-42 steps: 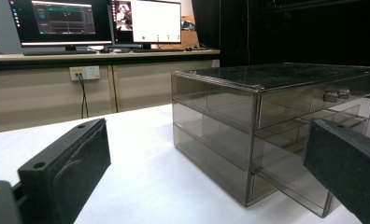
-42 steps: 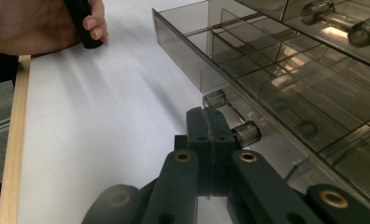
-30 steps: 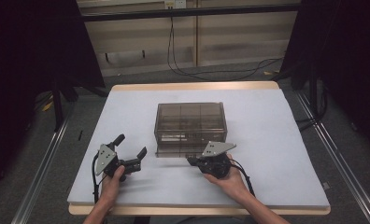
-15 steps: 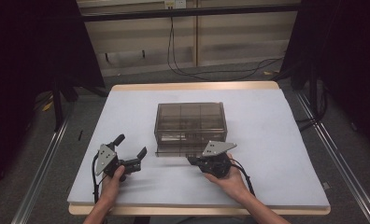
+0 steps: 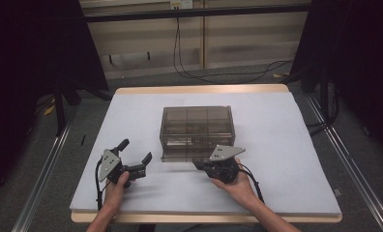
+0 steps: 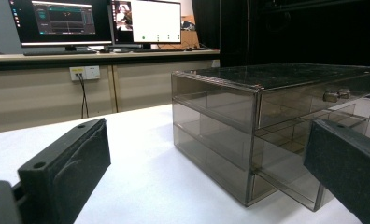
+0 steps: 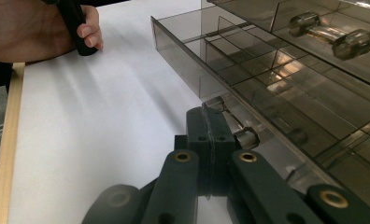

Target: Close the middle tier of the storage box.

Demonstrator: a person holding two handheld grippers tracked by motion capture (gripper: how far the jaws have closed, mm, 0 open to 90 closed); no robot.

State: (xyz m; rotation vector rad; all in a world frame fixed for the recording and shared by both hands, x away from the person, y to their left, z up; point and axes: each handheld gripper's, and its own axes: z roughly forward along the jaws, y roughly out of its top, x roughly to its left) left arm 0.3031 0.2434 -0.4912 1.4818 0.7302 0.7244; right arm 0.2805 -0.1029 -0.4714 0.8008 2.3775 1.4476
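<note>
A smoked see-through drawer box (image 5: 197, 126) stands mid-table, its bottom drawer (image 5: 180, 157) pulled out a little. At the drawer's front, my right gripper (image 5: 198, 164) has its jaws pressed together. In the right gripper view the right gripper (image 7: 211, 116) is shut, and the drawer's small bar handle (image 7: 239, 133) lies against the right side of its tips; whether the handle is pinched I cannot tell. My left gripper (image 5: 136, 150) rests open on the table left of the box, nothing between its fingers. The left gripper view has the box (image 6: 267, 126) just beyond the left gripper (image 6: 206, 163).
A white mat (image 5: 276, 145) covers the table, with a wooden edge (image 5: 204, 218) near the person. The upper drawer has its own bar handle (image 7: 330, 33). Monitors (image 6: 99, 21) stand on a desk behind the table. Cables (image 5: 189, 67) lie on the floor beyond the far edge.
</note>
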